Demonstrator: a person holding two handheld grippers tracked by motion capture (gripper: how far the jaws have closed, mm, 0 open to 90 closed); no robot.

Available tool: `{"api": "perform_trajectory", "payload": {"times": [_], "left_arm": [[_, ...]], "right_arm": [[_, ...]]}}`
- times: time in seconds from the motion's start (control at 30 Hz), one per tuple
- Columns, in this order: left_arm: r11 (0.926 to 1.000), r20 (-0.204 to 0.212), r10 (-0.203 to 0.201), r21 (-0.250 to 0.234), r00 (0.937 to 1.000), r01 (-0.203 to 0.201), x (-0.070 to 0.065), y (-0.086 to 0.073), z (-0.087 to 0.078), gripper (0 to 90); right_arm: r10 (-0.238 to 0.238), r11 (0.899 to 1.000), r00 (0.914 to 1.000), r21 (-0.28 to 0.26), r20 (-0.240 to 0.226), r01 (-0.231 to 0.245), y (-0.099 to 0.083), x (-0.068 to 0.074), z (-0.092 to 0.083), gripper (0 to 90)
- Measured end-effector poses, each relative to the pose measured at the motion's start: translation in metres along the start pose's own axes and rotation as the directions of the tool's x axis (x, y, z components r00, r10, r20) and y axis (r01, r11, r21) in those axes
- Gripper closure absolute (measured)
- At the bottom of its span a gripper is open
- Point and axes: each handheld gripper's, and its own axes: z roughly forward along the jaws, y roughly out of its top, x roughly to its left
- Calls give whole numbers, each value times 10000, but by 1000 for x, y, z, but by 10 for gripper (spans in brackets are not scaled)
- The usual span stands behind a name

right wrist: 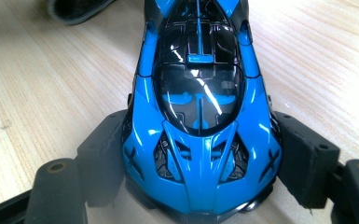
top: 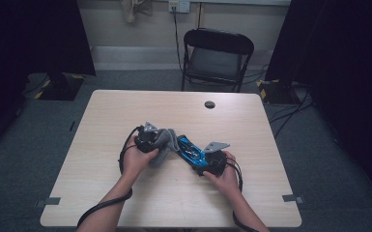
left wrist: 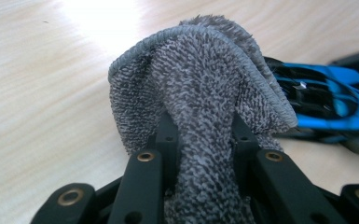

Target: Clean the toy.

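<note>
The blue toy sports car [right wrist: 200, 116] sits on the wooden surface [top: 125, 111] near its middle, clamped at one end by the right tongs [right wrist: 200, 163]; their pads press on both flanks of the body. The left tongs [left wrist: 205, 140] are closed tight on a bunched grey terry cloth [left wrist: 200, 79], which hangs just beside the car's far end, on the side away from the right tongs. In the high view the cloth [top: 164, 142] appears to meet the car [top: 189, 149], though actual contact cannot be confirmed.

The work looks like wiping the car. The main risk is the glossy, tapered body: a sideways push from the cloth could twist the car in the pads or squirt it out, since the grip covers only one end. The cloth is held by a narrow pinch, so a drag across the vents or wheels could snag the loops and pull it free. Pressing down hard could also tip the car's free end.
</note>
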Motion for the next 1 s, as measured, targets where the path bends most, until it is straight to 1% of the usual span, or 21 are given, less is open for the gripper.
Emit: {"api": "perform_trajectory", "payload": {"times": [0.1, 0.13, 0.17, 0.2, 0.23, 0.3, 0.37, 0.4, 0.43, 0.53, 0.57, 0.67, 0.7, 0.73, 0.8, 0.9, 0.97, 1.0], "left_arm": [[9998, 155, 169, 67, 9997, -170, -5, -5, -6, 719], [9997, 395, 172, 145, 9991, -178, -9, -10, -9, 719], [9997, 395, 172, 145, 9991, -178, -9, -10, -9, 719], [9992, 567, 270, 275, 9980, -286, -11, -14, -10, 719], [9987, 611, 338, 355, 9976, -360, -12, -17, -11, 719], [9981, 808, 350, 486, 9961, -390, -14, -26, -12, 718], [9985, 820, 291, 430, 9962, -327, -14, -32, -12, 718], [9985, 904, 231, 481, 9956, -276, -14, -35, -12, 718], [9988, 937, 128, 457, 9955, -172, -14, -37, -11, 717], [9990, 1001, 21, 451, 9950, -67, -14, -40, -9, 716], [9987, 1036, 91, 493, 9946, -143, -15, -40, -8, 716], [9981, 1062, 81, 602, 9943, -145, -18, -41, -4, 707], [9982, 1030, 130, 566, 9946, -189, -19, -41, -3, 702], [9973, 1040, 205, 684, 9944, -277, -19, -41, -3, 701], [9977, 1033, 126, 655, 9946, -194, -20, -41, -2, 699], [9978, 1045, 74, 646, 9945, -142, -20, -41, -2, 696], [9978, 1098, 7, 655, 9940, -80, -20, -42, -2, 692], [9981, 1078, 35, 607, 9942, -101, -19, -42, -2, 689]], "right_arm": [[3, 10000, 10000, -1, -2, -3, 0, 0, 0, 259], [-5, 10000, 10000, 4, 6, 5, 0, 0, 0, 259], [-5, 10000, 10000, 4, 6, 5, 0, 0, 0, 259], [-6, 10000, 10000, 4, 4, 6, 0, 0, 0, 259], [-6, 10000, 10000, 5, 1, 6, 0, 0, 0, 259], [2, 10000, 10000, 12, -2, -2, 0, 0, 0, 259], [3, 10000, 10000, 13, -1, -3, 0, 0, 0, 258], [-1, 10000, 10000, 8, 4, 1, 0, 0, 0, 258], [-2, 10000, 10000, 18, -3, 2, 0, 0, 0, 258], [11, 10000, 10000, 26, -4, -11, 0, 0, 0, 257], [17, 10000, 10000, 32, -4, -17, 0, 0, 0, 256], [1, 10000, 10000, 30, 4, -1, 0, 0, 0, 255], [11, 10000, 10000, 33, 19, -11, 0, 0, 0, 255], [24, 10000, 10000, 36, 20, -24, 0, 0, 0, 254], [-57, 9999, 10000, 94, -76, 57, 1, -1, 0, 243], [-109, 9994, 9999, 328, -35, 110, 3, -1, -1, 204], [-155, 9989, 9999, 433, -77, 158, 3, 0, -1, 195], [-221, 9986, 9996, 467, -182, 229, 4, 0, -1, 184]]}}
